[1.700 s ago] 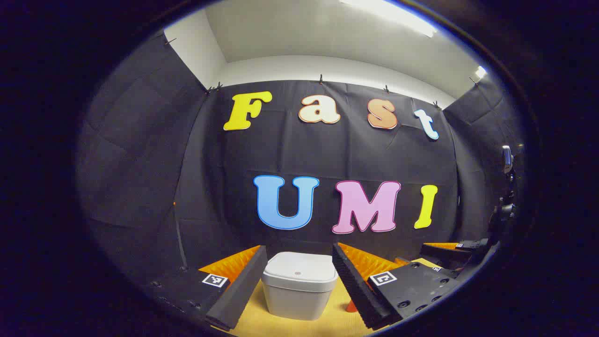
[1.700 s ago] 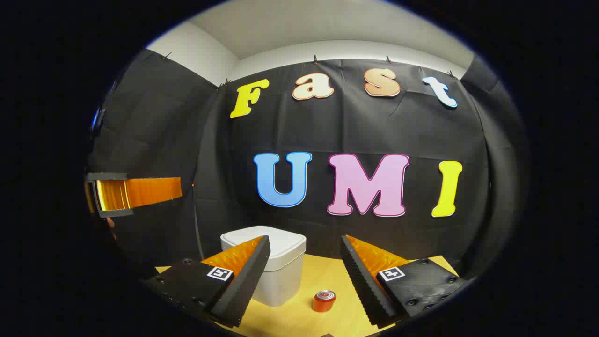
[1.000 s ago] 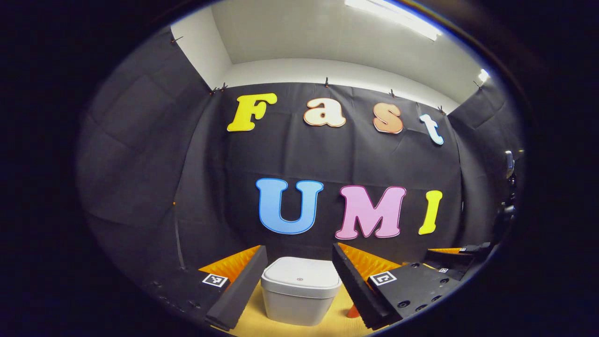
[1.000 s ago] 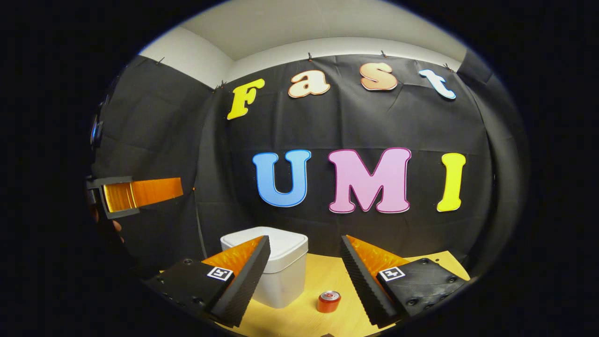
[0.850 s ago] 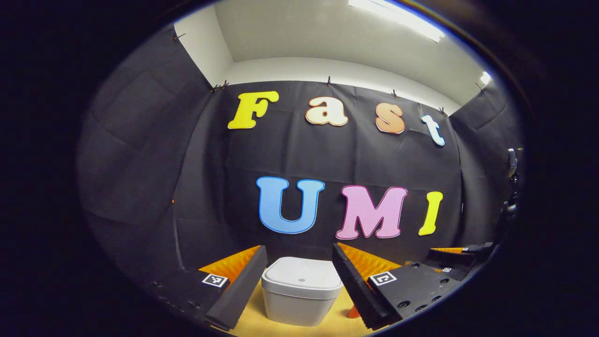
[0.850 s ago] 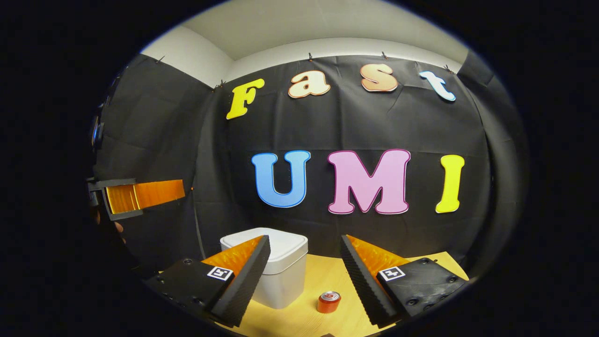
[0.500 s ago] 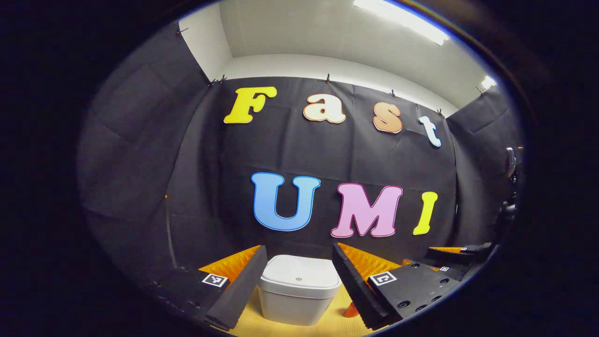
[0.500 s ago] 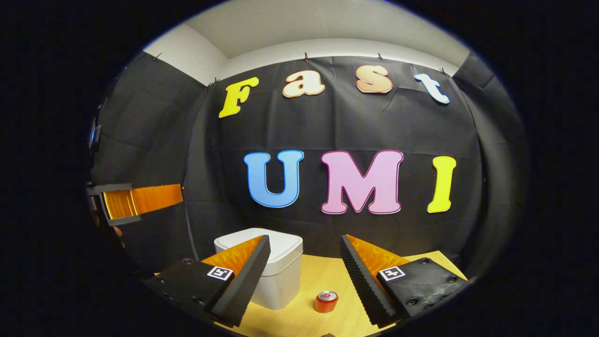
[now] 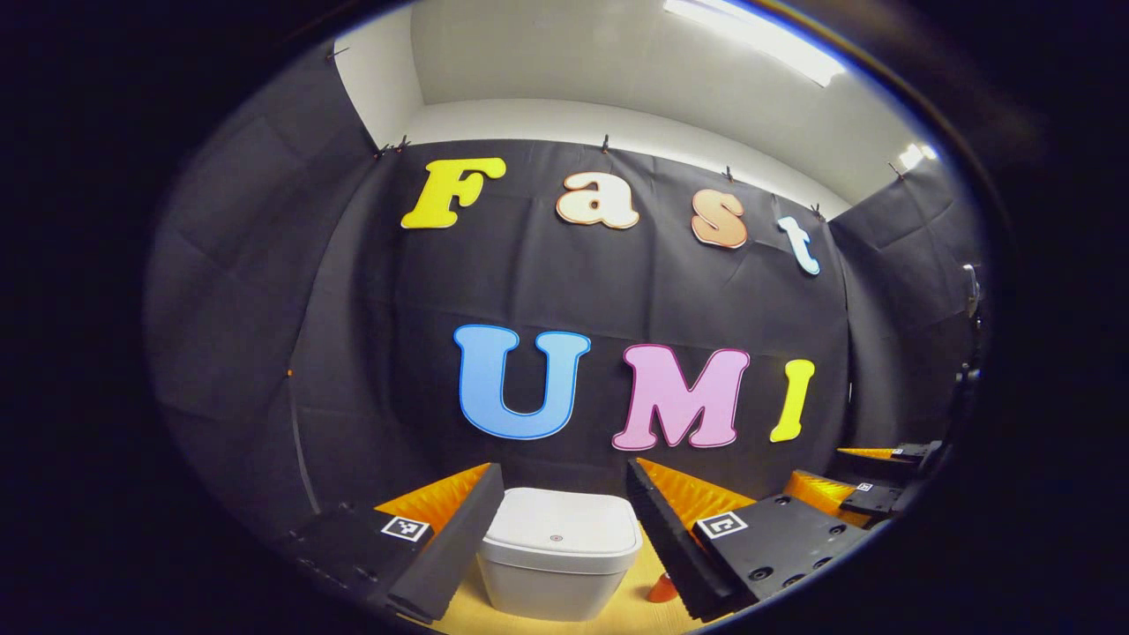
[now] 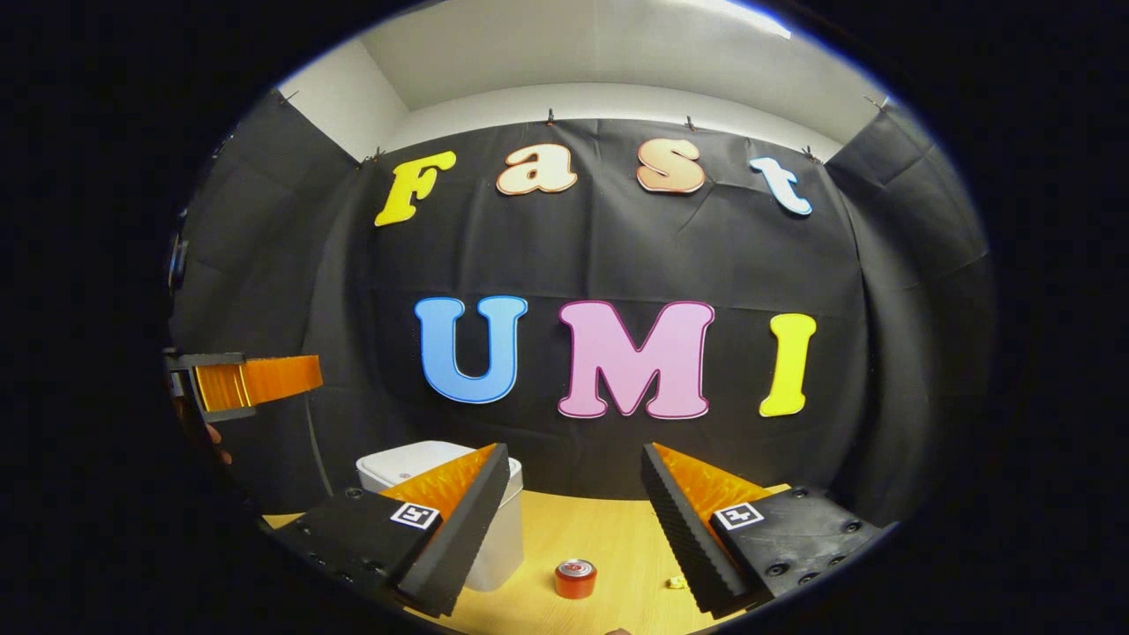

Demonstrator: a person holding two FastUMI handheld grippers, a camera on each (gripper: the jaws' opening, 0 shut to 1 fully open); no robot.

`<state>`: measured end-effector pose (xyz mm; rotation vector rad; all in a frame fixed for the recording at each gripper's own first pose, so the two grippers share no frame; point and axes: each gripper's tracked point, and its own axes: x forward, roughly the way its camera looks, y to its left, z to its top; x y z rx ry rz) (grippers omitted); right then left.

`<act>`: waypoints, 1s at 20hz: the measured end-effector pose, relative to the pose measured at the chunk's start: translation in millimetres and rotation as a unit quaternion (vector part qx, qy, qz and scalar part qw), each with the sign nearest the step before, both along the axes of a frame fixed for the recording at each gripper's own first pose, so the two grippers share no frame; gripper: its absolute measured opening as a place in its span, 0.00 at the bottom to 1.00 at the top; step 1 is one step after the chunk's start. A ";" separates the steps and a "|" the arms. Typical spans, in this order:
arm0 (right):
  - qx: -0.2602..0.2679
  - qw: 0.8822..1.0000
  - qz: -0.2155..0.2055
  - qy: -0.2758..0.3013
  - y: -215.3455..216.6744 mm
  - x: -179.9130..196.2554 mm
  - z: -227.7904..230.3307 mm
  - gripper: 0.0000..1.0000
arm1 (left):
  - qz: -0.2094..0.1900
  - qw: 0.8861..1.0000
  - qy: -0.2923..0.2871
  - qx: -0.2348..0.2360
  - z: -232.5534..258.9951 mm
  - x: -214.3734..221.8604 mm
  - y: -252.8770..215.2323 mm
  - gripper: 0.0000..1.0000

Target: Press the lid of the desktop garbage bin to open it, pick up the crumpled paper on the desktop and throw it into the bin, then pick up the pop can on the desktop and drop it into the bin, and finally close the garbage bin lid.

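A white desktop bin (image 9: 558, 551) with its lid down stands straight ahead in the left gripper view, framed by my open left gripper (image 9: 563, 476), which hangs above and short of it. In the right gripper view the bin (image 10: 504, 542) is partly hidden behind the left finger of my open right gripper (image 10: 573, 454). A red pop can (image 10: 575, 578) stands upright on the yellow desktop (image 10: 609, 534) right of the bin; its edge (image 9: 661, 589) peeks out in the left gripper view. A small pale yellow scrap (image 10: 676, 582) lies right of the can. Both grippers hold nothing.
The black cloth wall rises close behind the bin. The right gripper (image 9: 869, 494) shows at the far right of the left gripper view. The left gripper (image 10: 251, 384), with a hand (image 10: 216, 434) behind it, shows high at the left of the right gripper view.
The right gripper view has swung to the right: bin and can slid left and the yellow scrap came into sight. The left gripper crept closer to the bin. Both stayed open.
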<state>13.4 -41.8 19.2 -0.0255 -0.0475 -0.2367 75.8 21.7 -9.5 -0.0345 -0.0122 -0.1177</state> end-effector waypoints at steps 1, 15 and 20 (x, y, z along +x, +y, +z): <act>0.000 1.000 -0.006 -0.001 -4.8 -1.1 0.8 0.96 | -0.002 1.000 0.002 -0.001 -1.5 6.9 1.8 0.94; -0.003 0.999 -0.045 0.020 -48.2 -6.0 -15.4 0.96 | -0.016 0.994 0.103 0.022 -84.7 107.3 0.5 0.10; 0.004 0.998 -0.058 0.036 -61.1 -8.9 -33.3 0.96 | -0.030 0.987 0.158 0.015 -127.7 114.7 -4.9 0.05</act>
